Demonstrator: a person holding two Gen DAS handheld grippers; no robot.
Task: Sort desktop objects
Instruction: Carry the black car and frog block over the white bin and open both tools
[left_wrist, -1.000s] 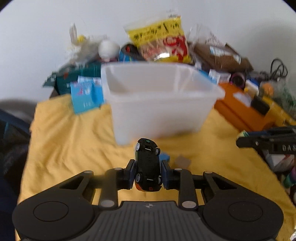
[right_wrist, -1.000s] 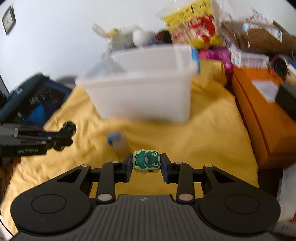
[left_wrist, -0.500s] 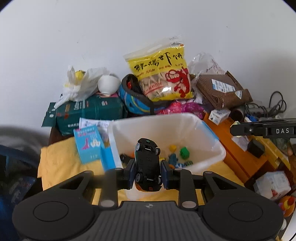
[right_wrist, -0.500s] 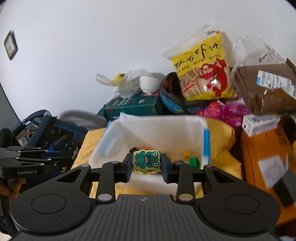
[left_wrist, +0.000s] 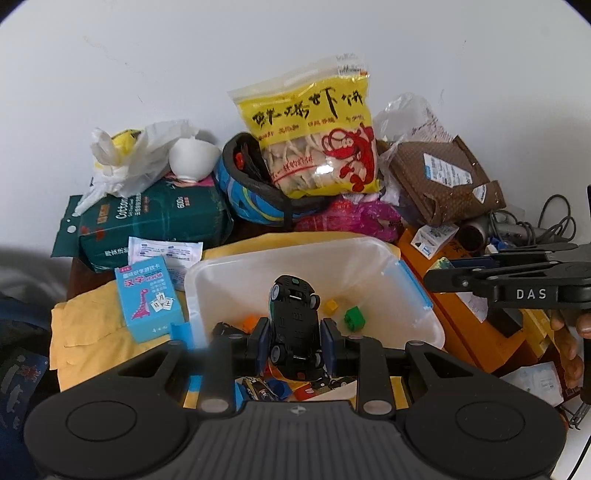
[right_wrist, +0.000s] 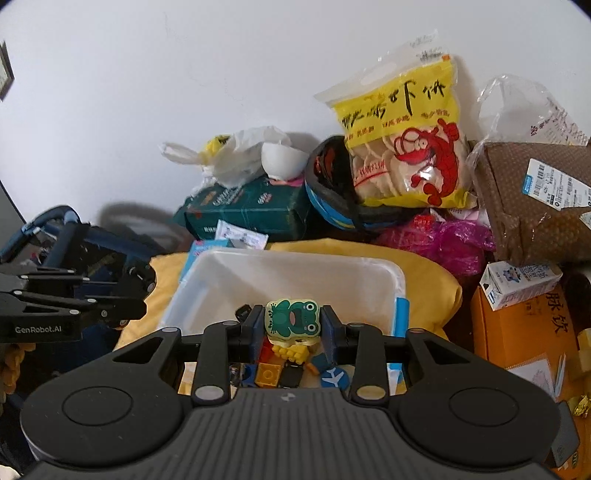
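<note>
My left gripper (left_wrist: 294, 341) is shut on a black toy car (left_wrist: 294, 325), held belly-up above the white plastic bin (left_wrist: 424, 332). Several small toys lie in the bin, among them a green block (left_wrist: 354, 318) and a yellow block (left_wrist: 331, 306). My right gripper (right_wrist: 292, 328) is shut on a green frog toy (right_wrist: 292, 319), also hanging over the bin (right_wrist: 384, 273), with several bricks and toys below it. The right gripper (left_wrist: 524, 286) shows at the right of the left wrist view; the left gripper (right_wrist: 70, 302) shows at the left of the right wrist view.
The bin sits on a yellow cloth (left_wrist: 92, 325). Behind it are a yellow snack bag (left_wrist: 314, 140), a green tissue pack (left_wrist: 151, 221), a white bowl (left_wrist: 192, 158), a brown parcel (left_wrist: 443, 181). A blue card box (left_wrist: 147, 302) stands left of the bin, an orange box (right_wrist: 524, 332) right.
Both grippers rose and moved forward with their toys, from in front of the bin to above its open top. The bin's inside has come into view.
</note>
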